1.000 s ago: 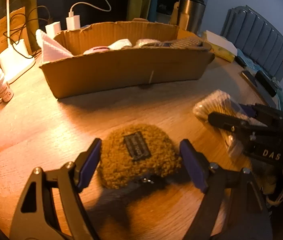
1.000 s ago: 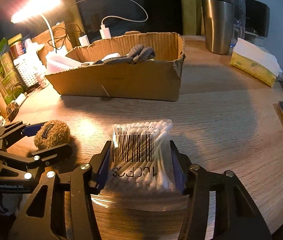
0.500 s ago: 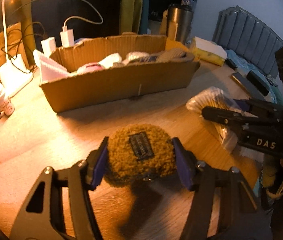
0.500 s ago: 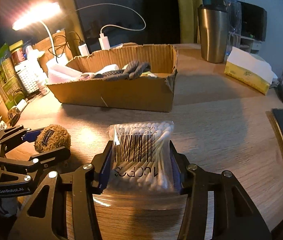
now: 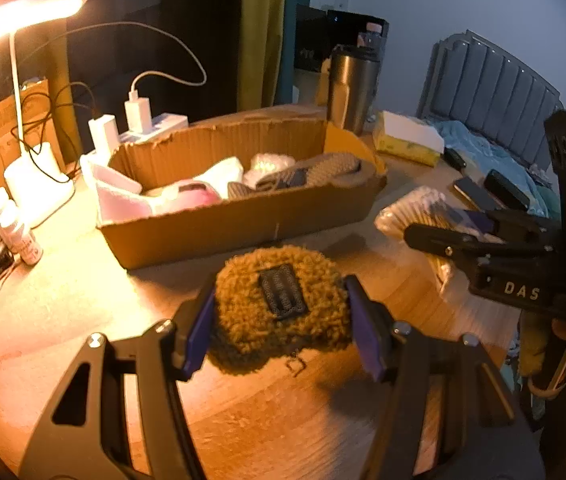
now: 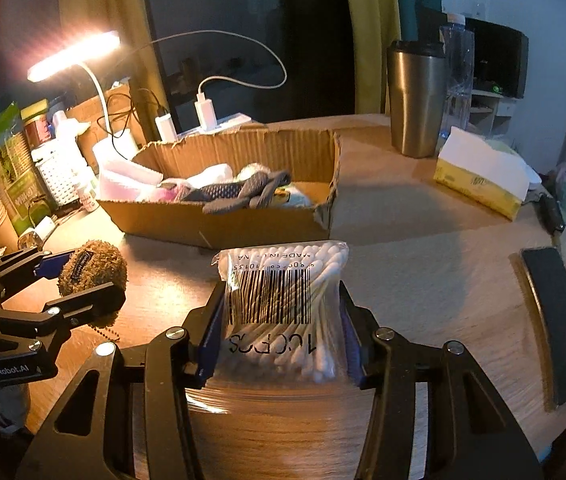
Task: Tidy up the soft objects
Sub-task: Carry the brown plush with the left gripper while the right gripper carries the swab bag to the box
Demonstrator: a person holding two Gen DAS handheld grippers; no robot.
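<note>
The fuzzy brown pouch (image 5: 279, 304) sits pinched between the left gripper (image 5: 281, 334) pads, off the table. The right gripper (image 6: 281, 338) clamps the cotton swab bag (image 6: 283, 308). The cardboard box (image 5: 243, 216) lies straight ahead, nearer the left.

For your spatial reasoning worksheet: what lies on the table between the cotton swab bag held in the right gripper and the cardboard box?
Only bare wooden table, seen in the right wrist view, between the cotton swab bag and cardboard box.

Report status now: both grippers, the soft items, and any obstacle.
Left gripper shut on pouch. Right gripper shut on swabs. Box ahead, path open.
</note>
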